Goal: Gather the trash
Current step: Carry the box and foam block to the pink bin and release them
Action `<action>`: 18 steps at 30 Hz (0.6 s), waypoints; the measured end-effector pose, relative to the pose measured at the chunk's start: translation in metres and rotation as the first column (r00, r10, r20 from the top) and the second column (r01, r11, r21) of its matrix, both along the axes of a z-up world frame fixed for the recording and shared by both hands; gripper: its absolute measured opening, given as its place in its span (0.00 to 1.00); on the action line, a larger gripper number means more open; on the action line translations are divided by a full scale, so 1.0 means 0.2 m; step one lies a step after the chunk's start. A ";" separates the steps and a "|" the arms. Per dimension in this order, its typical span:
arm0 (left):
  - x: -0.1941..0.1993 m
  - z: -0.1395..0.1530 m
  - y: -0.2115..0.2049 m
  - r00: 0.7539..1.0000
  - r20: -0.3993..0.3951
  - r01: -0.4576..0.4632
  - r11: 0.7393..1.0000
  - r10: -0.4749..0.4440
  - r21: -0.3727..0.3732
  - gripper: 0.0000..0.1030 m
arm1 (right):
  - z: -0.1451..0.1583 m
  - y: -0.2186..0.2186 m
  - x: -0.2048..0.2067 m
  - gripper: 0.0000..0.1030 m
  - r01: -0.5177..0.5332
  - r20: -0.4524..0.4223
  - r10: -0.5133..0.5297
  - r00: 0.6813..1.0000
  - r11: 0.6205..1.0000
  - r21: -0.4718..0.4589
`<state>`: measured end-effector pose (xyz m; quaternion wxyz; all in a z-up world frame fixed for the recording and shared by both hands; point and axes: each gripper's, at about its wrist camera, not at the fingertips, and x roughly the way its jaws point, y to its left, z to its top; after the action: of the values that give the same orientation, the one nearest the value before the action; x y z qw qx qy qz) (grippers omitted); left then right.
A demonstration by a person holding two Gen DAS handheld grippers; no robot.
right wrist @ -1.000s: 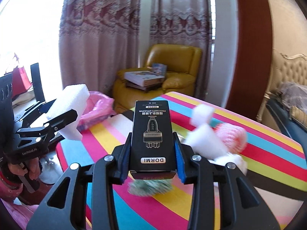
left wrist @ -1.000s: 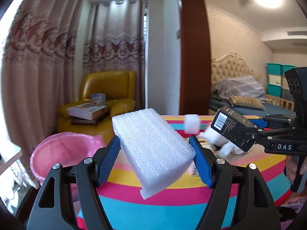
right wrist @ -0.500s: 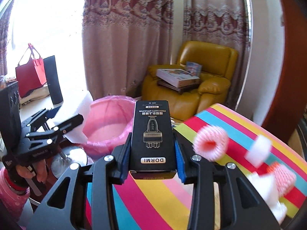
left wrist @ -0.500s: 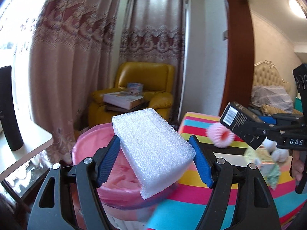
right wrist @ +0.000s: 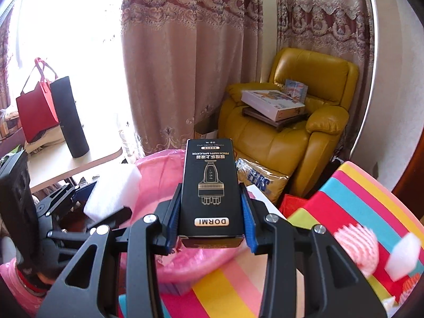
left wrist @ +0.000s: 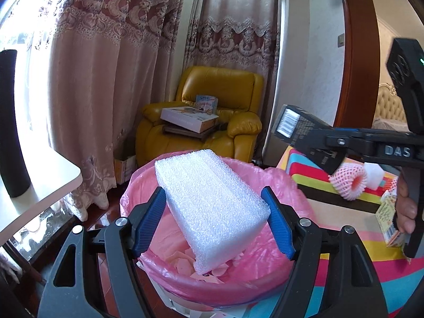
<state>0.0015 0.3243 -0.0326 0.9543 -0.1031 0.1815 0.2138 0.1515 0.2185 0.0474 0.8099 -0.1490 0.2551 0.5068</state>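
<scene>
My left gripper (left wrist: 213,217) is shut on a white foam block (left wrist: 209,201), tilted and hanging over the mouth of the pink-lined trash bin (left wrist: 281,185). Scraps lie in the bin's bottom. My right gripper (right wrist: 211,220) is shut on a black DORMI carton (right wrist: 210,185), held flat above the striped table's corner beside the bin (right wrist: 159,175). In the left wrist view the carton (left wrist: 299,129) and right gripper (left wrist: 322,149) reach in from the right. The right wrist view shows the foam block (right wrist: 112,193) at the left.
A pink foam fruit net (left wrist: 349,182), a white foam piece (left wrist: 375,176) and a paper wrapper (left wrist: 388,217) lie on the striped table (left wrist: 344,233). A yellow armchair (left wrist: 212,122) with books stands behind the bin. A white side table (left wrist: 34,185) is left.
Both grippers have swung left from over the striped table to the pink bin, each keeping its load. The foam block now hangs over the bin's opening.
</scene>
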 end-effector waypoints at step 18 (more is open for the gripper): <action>-0.09 -0.05 0.08 0.988 -0.009 -0.153 0.988 0.152 -0.031 0.91 | 0.06 -0.12 0.06 0.71 0.030 0.001 -0.031 1.000 0.994 0.106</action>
<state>-0.0173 0.3409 -0.0424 0.9328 -0.1308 0.1798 0.2837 0.1626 0.1950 0.0589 0.8247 -0.1025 0.2289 0.5069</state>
